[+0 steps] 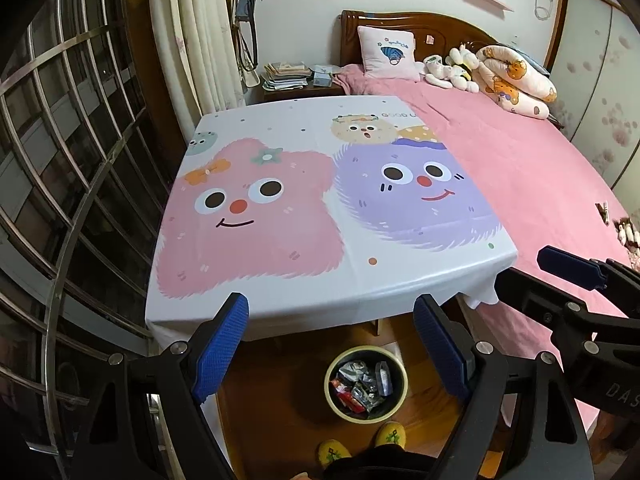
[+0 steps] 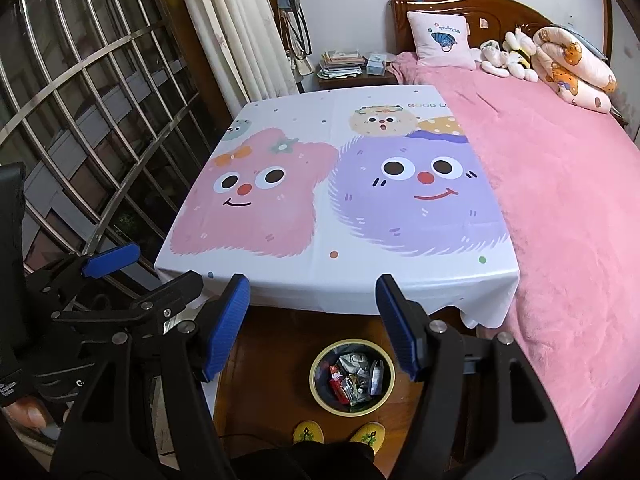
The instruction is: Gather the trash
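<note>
A round bin [image 1: 366,385] with a pale rim stands on the wooden floor below the table's near edge, holding crumpled wrappers and a small white bottle; it also shows in the right wrist view [image 2: 352,376]. My left gripper [image 1: 330,356] is open and empty, held above the bin. My right gripper [image 2: 312,328] is open and empty, also above the bin. The right gripper shows at the right edge of the left view [image 1: 580,276], and the left gripper at the left edge of the right view [image 2: 120,272]. The table [image 1: 360,296] wears a cartoon cloth with nothing on it.
A pink bed [image 1: 520,152] lies along the table's right side, with pillows and plush toys at its head. A barred window [image 1: 60,160] is on the left. A nightstand [image 1: 296,80] with papers stands behind the table. My yellow slippers [image 2: 340,434] are near the bin.
</note>
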`<state>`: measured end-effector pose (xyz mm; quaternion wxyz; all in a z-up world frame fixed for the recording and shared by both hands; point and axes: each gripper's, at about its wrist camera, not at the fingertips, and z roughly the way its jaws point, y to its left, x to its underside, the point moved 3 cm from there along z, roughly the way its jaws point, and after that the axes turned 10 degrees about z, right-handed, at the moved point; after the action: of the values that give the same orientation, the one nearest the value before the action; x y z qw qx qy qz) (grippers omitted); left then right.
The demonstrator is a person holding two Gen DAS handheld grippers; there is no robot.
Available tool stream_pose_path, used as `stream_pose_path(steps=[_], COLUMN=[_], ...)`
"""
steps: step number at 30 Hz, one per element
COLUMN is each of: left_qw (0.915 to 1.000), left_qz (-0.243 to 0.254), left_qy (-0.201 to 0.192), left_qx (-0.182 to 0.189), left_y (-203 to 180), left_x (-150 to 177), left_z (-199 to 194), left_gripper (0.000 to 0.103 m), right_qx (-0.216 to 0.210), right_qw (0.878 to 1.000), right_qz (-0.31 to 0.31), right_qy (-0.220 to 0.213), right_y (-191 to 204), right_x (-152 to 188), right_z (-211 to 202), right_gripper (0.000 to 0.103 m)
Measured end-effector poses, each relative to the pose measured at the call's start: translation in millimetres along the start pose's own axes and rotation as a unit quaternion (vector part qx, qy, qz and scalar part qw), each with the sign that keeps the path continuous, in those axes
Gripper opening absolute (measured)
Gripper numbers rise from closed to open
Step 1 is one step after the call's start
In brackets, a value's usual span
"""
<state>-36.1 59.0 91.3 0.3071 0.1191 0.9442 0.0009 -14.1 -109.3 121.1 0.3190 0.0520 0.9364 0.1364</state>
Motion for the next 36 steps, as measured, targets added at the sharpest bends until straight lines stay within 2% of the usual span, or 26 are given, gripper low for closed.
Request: stream_pose_path(steps=[8, 36], left_qw=[1.0, 0.9999], left_qz=[-0.002, -0.009], left_qy=[-0.006, 0.009], left_qx=[-0.001, -0.01], left_y=[2.5, 8.6], left_x=[-5.8, -6.5], left_z=[1.3, 16.0], left_gripper=[0.086, 0.086], right_qx=[0.0, -0.001], right_qw=[1.0, 1.0], right_qz=[-0.001, -0.006], right_qy=[-0.007, 0.003], right_y=[-2.0, -0.9], right_x=[-4.3, -6.4], right_z=[3.3, 13.5], right_gripper=[0.063, 0.063])
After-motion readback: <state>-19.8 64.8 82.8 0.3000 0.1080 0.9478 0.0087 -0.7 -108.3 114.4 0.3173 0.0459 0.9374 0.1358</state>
